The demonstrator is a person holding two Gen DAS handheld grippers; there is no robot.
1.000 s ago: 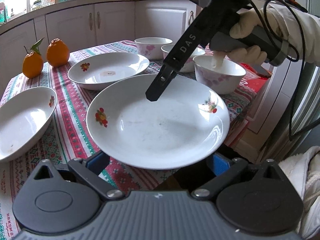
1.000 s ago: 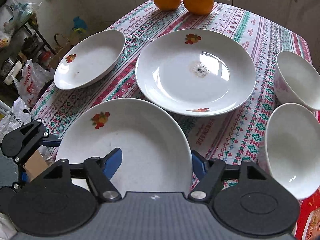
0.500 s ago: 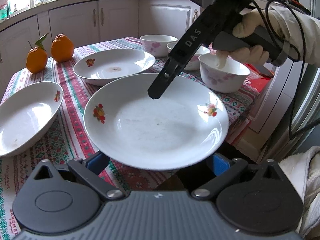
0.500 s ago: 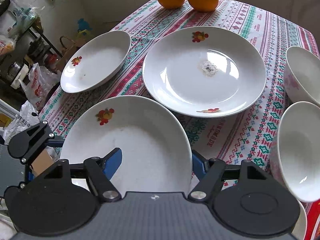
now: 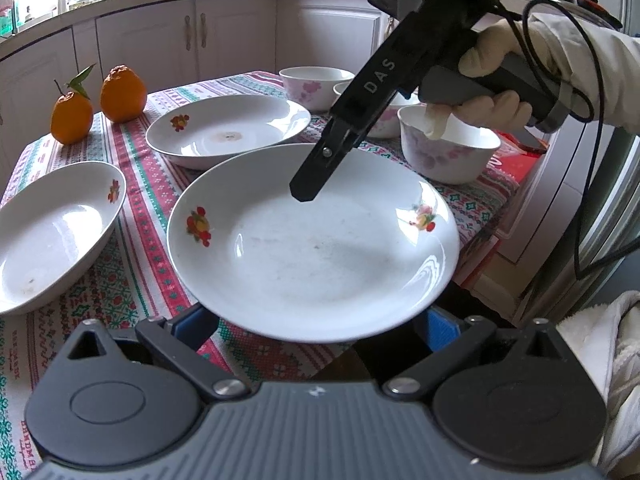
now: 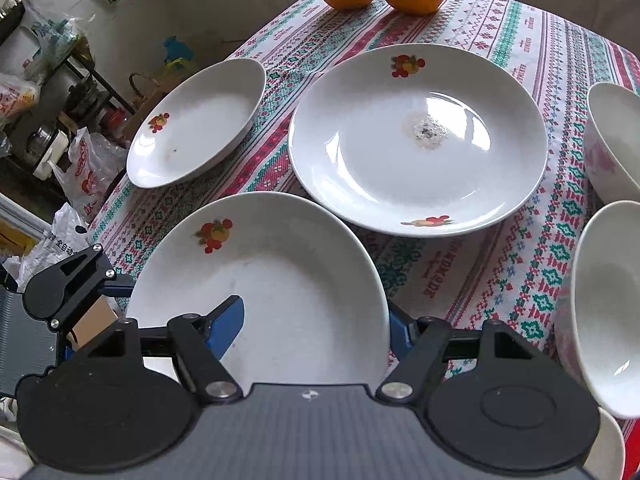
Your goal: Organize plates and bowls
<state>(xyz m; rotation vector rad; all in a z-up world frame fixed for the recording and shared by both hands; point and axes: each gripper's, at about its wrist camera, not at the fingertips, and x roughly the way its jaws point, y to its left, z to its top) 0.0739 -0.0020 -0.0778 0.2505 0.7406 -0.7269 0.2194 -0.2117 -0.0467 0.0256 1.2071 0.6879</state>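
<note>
A white plate with fruit prints [image 5: 312, 248] is held above the table's near edge; it also shows in the right wrist view [image 6: 272, 292]. My left gripper [image 5: 316, 322] has its blue pads either side of the plate's near rim. My right gripper [image 6: 316, 326] clamps the plate's opposite rim, one blue pad [image 6: 226, 326] over the plate, the other under it; one of its fingers [image 5: 320, 174] shows in the left wrist view, over the plate. A second large plate [image 6: 416, 140] and an oval dish [image 6: 196, 124] lie on the tablecloth. Three floral bowls [image 5: 448, 144] stand at the right.
Two oranges [image 5: 96, 104] sit at the table's far corner. The patterned tablecloth [image 6: 452, 276] covers the table. White cabinets [image 5: 224, 44] lie behind. Bags and clutter [image 6: 48, 128] sit on the floor left of the table.
The held plate has risen slightly and shifted toward the second large plate. Both grippers moved with it and their grip looks the same.
</note>
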